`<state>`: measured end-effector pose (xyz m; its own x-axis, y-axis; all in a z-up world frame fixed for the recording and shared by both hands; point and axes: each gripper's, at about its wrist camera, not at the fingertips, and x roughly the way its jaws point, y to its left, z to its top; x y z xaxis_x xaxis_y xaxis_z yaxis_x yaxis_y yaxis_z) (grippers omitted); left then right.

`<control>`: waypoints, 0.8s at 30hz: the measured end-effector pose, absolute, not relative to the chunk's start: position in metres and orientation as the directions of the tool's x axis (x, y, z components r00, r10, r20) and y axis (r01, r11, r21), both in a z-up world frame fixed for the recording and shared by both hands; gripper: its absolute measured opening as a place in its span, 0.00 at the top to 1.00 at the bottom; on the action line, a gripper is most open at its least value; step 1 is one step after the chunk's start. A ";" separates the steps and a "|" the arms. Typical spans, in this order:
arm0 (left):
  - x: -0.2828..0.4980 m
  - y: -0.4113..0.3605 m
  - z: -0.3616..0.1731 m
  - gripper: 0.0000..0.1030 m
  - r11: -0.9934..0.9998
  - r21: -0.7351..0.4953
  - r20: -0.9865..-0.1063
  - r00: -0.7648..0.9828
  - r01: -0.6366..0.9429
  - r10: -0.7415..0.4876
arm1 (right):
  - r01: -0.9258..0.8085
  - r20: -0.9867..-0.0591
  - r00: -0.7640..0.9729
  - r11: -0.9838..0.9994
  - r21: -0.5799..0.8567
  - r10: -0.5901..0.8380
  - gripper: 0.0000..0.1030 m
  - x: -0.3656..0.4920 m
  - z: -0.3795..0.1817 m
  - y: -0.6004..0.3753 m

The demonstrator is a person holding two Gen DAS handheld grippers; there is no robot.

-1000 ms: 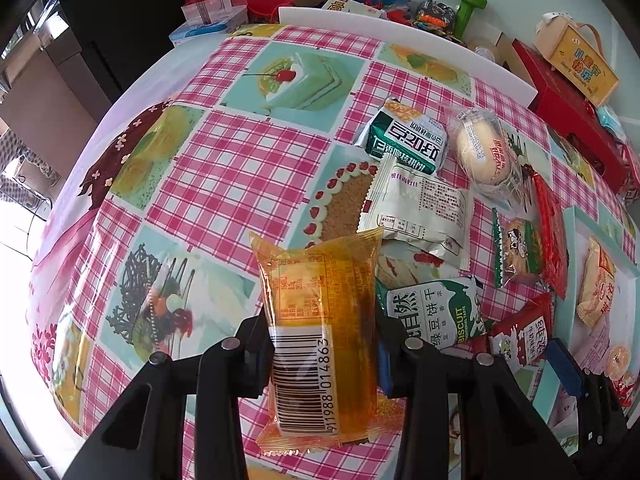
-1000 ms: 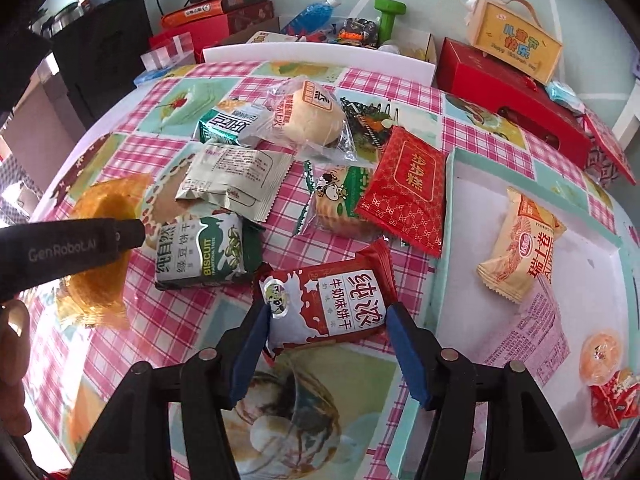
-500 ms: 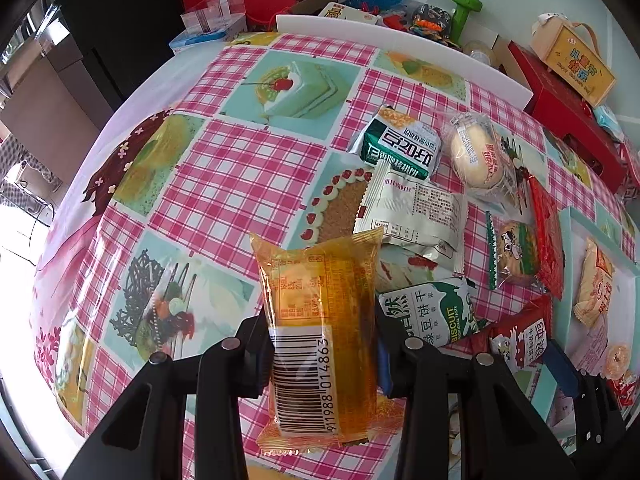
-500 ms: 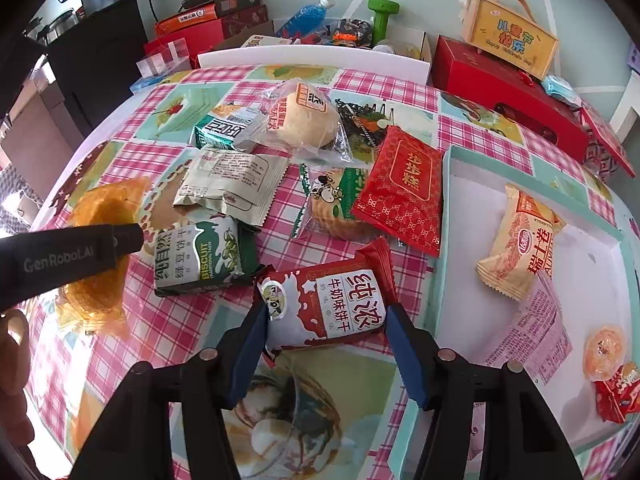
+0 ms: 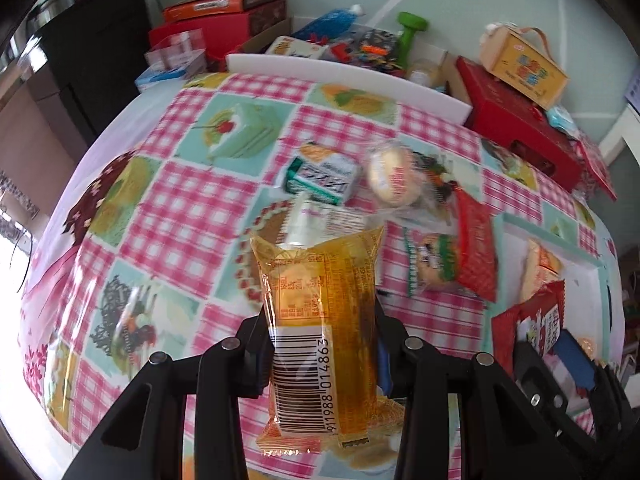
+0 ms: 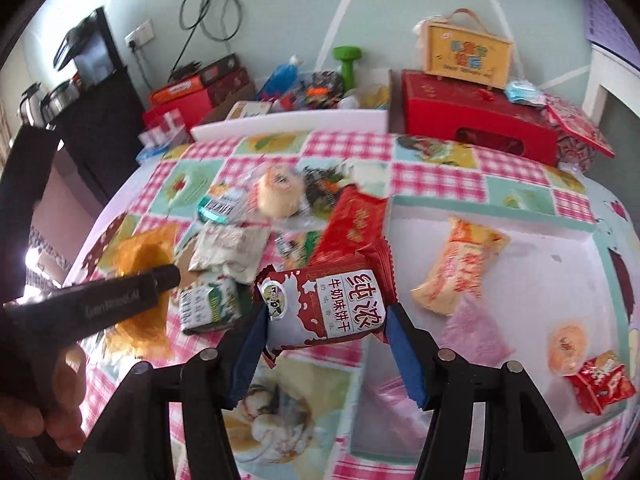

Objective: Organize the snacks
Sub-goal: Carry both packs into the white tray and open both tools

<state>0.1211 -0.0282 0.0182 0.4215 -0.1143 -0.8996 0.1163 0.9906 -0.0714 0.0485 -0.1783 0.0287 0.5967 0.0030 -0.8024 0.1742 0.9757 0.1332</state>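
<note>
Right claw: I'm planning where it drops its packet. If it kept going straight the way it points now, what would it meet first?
Probably the red snack packet lying just beyond the milk biscuit packet that the right claw holds, though depth is unclear.

Loose snacks on the tablecloth [image 5: 192,216] motion-blurred, labels perhaps unreadable, green biscuit pack [image 6: 208,310] partly hidden

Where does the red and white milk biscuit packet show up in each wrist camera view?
Left wrist: red and white milk biscuit packet at lower right, above the right tool.
Right wrist: bottom centre, clamped between that tool's blue pads.
Shared landmark: green dumbbell at the top of both views.
</note>
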 end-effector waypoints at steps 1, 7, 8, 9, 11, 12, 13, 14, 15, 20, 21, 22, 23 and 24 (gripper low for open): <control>0.120 -0.038 0.019 0.60 0.988 -0.066 -0.899 0.422 0.141 -0.120 | 0.198 -0.800 0.600 0.971 0.136 -0.010 0.39 0.048 0.030 -0.189; 0.111 -0.102 0.025 0.60 0.953 -0.053 -0.898 0.404 0.300 -0.177 | 0.360 -0.792 0.603 0.920 0.158 -0.100 0.39 0.032 0.034 -0.251; 0.110 -0.115 0.026 0.60 0.942 -0.049 -0.898 0.399 0.331 -0.187 | 0.385 -0.791 0.599 0.911 0.146 -0.126 0.39 0.030 0.034 -0.260; 0.108 -0.127 0.026 0.60 0.931 -0.050 -0.898 0.392 0.363 -0.201 | 0.411 -0.790 0.592 0.903 0.128 -0.157 0.39 0.027 0.034 -0.269; 0.105 -0.149 0.027 0.60 0.909 -0.055 -0.900 0.375 0.412 -0.224 | 0.460 -0.793 0.575 0.882 0.107 -0.203 0.39 0.020 0.033 -0.289; 0.104 -0.159 0.028 0.60 0.899 -0.057 -0.900 0.368 0.435 -0.235 | 0.484 -0.794 0.567 0.869 0.105 -0.220 0.39 0.016 0.032 -0.299; 0.103 -0.171 0.028 0.60 0.886 -0.057 -0.899 0.363 0.461 -0.246 | 0.511 -0.794 0.557 0.854 0.099 -0.241 0.39 0.012 0.031 -0.310; 0.100 -0.180 0.029 0.60 0.876 -0.053 -0.898 0.362 0.478 -0.252 | 0.533 -0.795 0.547 0.841 0.089 -0.262 0.39 0.008 0.030 -0.318; 0.099 -0.190 0.029 0.60 0.866 -0.049 -0.896 0.361 0.498 -0.259 | 0.560 -0.794 0.533 0.825 0.073 -0.291 0.39 0.004 0.029 -0.327; 0.095 -0.230 0.023 0.60 0.825 -0.038 -0.900 0.339 0.563 -0.273 | 0.662 -0.793 0.469 0.749 0.025 -0.388 0.39 -0.013 0.023 -0.364; 0.095 -0.237 0.022 0.60 0.820 -0.037 -0.903 0.333 0.572 -0.273 | 0.677 -0.793 0.459 0.736 0.020 -0.401 0.39 -0.015 0.021 -0.369; 0.096 -0.243 0.019 0.60 0.814 -0.038 -0.905 0.326 0.579 -0.274 | 0.687 -0.793 0.452 0.726 0.017 -0.408 0.39 -0.018 0.020 -0.374; 0.096 -0.250 0.017 0.60 0.810 -0.038 -0.906 0.321 0.585 -0.275 | 0.698 -0.794 0.445 0.716 0.016 -0.415 0.39 -0.020 0.018 -0.378; 0.097 -0.256 0.015 0.60 0.807 -0.037 -0.907 0.318 0.590 -0.274 | 0.707 -0.793 0.441 0.707 0.018 -0.420 0.39 -0.022 0.017 -0.383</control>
